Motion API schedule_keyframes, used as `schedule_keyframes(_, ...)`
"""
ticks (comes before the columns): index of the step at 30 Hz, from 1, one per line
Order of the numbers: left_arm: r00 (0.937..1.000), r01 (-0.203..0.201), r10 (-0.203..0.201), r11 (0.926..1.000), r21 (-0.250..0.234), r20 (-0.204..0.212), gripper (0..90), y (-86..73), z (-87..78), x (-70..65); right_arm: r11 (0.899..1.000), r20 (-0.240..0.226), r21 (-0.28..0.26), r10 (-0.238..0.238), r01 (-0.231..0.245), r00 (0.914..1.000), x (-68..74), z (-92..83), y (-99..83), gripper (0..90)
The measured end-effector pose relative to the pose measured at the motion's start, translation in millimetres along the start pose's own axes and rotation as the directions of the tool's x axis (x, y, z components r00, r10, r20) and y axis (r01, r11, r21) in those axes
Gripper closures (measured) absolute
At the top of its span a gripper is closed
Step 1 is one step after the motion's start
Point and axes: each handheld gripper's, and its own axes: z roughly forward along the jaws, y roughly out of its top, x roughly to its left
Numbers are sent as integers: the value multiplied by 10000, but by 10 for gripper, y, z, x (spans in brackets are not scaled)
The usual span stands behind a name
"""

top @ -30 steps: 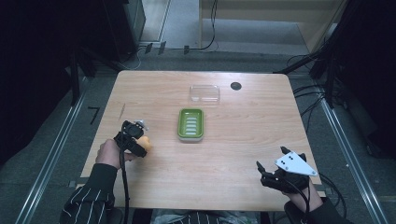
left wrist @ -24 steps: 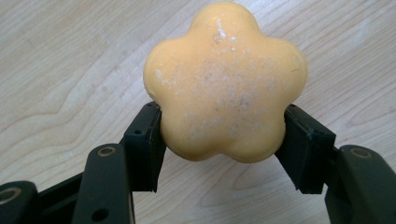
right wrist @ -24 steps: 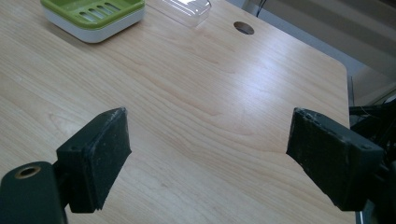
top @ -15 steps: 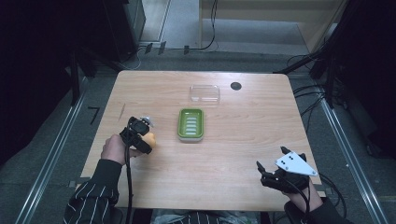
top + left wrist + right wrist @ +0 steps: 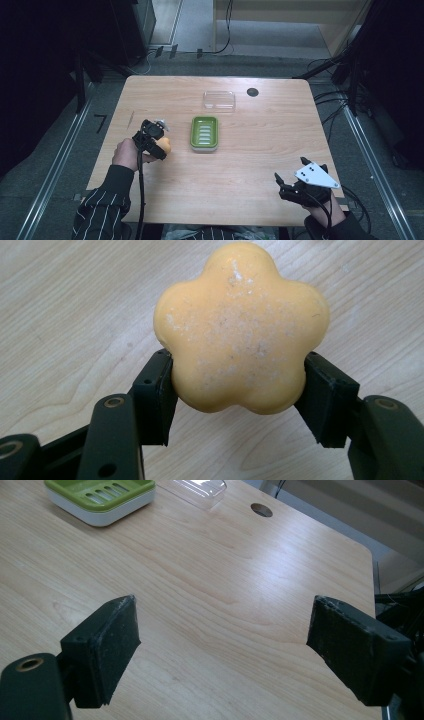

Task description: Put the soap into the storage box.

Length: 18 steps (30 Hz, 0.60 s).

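A yellow-orange flower-shaped soap (image 5: 240, 330) sits between the pads of my left gripper (image 5: 237, 390), which is shut on it. In the high view that gripper (image 5: 159, 144) holds the soap (image 5: 165, 145) just above the wood, left of a green soap dish (image 5: 204, 133) with a white base. My right gripper (image 5: 290, 185) rests near the table's front right corner, jaws wide open with nothing between them (image 5: 225, 645). The green soap dish (image 5: 100, 492) appears far off in the right gripper view.
A clear plastic lid (image 5: 219, 99) lies behind the dish, with a round cable hole (image 5: 252, 92) to its right. The wooden table (image 5: 250, 150) has bare room in its middle and right. Dark floor, rails and cables surround it.
My left gripper has carried the soap right and slightly up, closer to the green dish. The right gripper has stayed where it was.
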Motion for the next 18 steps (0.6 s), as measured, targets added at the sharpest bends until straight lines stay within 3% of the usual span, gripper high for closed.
schedule_keyframes(18,9990,-424,426,9990,-169,129,394,214,-35,-53,10000,-14,9,3,-3,10000,0,-1,-3,137)
